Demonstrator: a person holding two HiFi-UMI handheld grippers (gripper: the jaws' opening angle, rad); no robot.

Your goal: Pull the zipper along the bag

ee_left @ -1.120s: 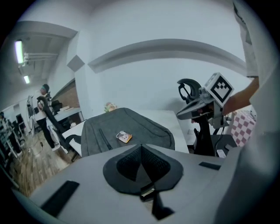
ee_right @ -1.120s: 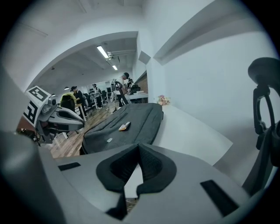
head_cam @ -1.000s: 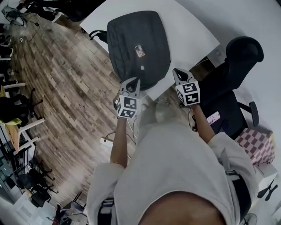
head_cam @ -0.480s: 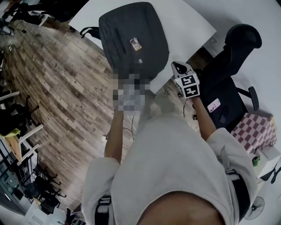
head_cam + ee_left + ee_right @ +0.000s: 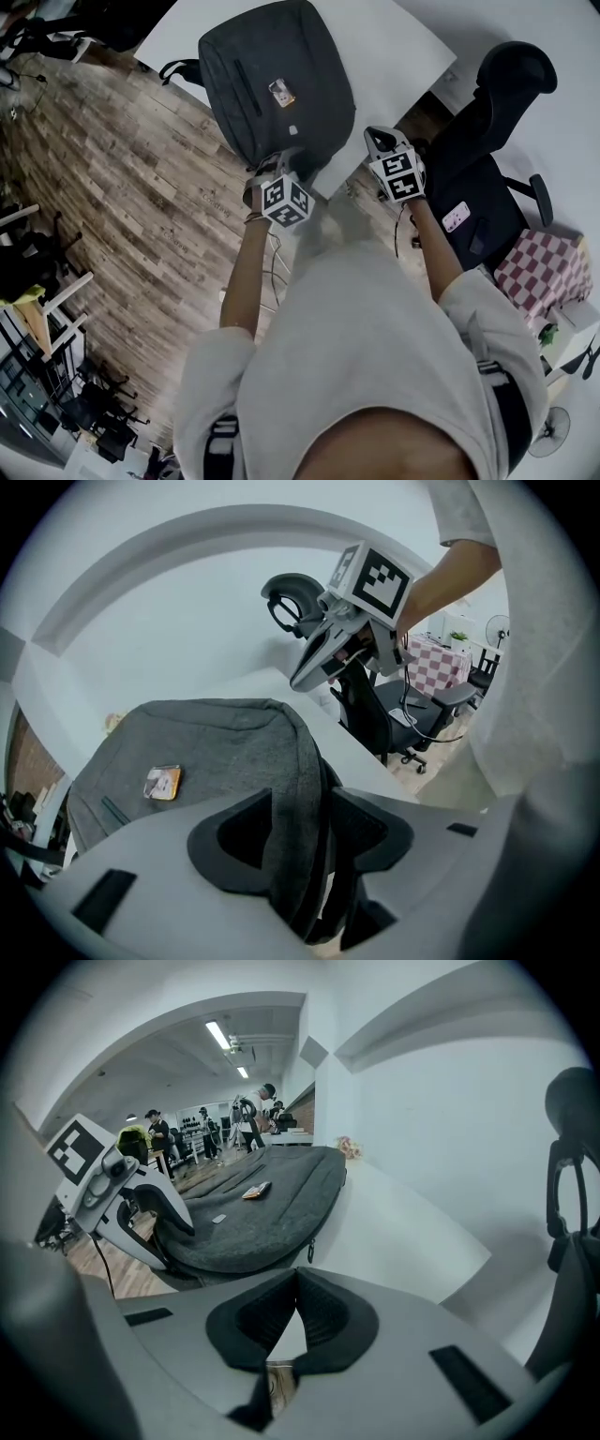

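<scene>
Left gripper [image 5: 274, 165]: your jaws just spread, straddling the backpack's [image 5: 272, 75] near edge, not pinching.
Right gripper [image 5: 298, 1309]: pressed together, empty.
Zipper pull [image 5: 310, 1252]: untouched.

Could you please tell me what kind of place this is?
Most likely an open-plan office or lab workroom: a white table bearing a grey backpack, a black office chair beside it, and ceiling strip lights over people standing in the background.
</scene>
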